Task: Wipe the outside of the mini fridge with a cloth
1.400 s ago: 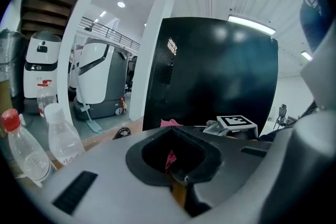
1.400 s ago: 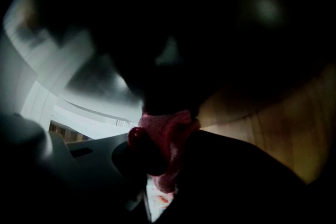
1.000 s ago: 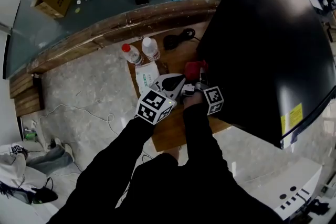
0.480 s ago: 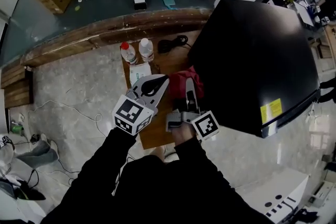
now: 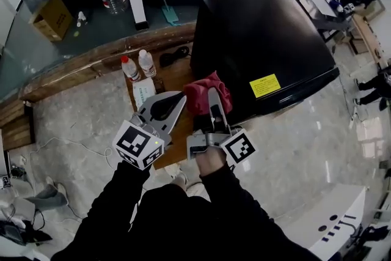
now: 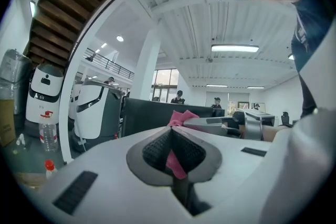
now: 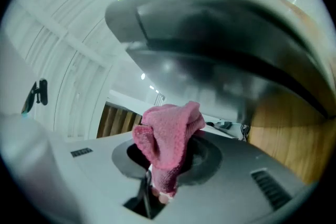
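1. the cloth (image 5: 198, 95) is clamped by the right gripper (image 5: 211, 97), a strip of it also pinched in the closed left gripper (image 5: 182, 96), just beside the mini fridge (image 5: 263, 40)'s near corner.
2. if the 2 grippers are drawn apart, the cloth may be tugged free.
3. a jaw tip may be scraped on the glossy panel (the wad is small).
4. the left side is crowded by 2 bottles (image 5: 137, 64) and a cable (image 5: 174, 57); the fridge top is bare.
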The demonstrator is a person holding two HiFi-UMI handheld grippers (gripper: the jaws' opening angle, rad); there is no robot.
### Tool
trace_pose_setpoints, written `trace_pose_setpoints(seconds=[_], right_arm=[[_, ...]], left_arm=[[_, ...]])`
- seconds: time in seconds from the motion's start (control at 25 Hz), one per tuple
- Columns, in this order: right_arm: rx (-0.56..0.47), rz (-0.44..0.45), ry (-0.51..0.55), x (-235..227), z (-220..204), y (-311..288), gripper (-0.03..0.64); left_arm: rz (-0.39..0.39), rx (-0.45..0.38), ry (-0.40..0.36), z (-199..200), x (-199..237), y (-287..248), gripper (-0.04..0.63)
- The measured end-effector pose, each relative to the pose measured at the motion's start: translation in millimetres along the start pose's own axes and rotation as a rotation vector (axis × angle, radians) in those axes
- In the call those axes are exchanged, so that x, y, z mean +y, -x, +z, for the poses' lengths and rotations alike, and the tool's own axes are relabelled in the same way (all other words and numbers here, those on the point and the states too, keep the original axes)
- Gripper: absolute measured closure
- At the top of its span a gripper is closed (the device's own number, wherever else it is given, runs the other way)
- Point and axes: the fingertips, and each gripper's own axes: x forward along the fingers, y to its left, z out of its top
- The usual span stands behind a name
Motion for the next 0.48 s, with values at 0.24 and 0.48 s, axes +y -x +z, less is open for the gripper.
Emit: trace_pose_setpoints(seconds=[0.24, 0.48], right_arm=[[-0.074, -0.089, -0.066, -0.3, 38.6, 23.4, 0.52], [-0.116, -0.105, -0.168, -12.0, 44.8, 22.1, 0.523]], left_arm=[[-0.028, -0.02, -0.065, 37.6, -48.8, -8.5, 0.589], [-0.069, -0.004, -0.1, 38.8, -53.8, -16.6, 0.589]])
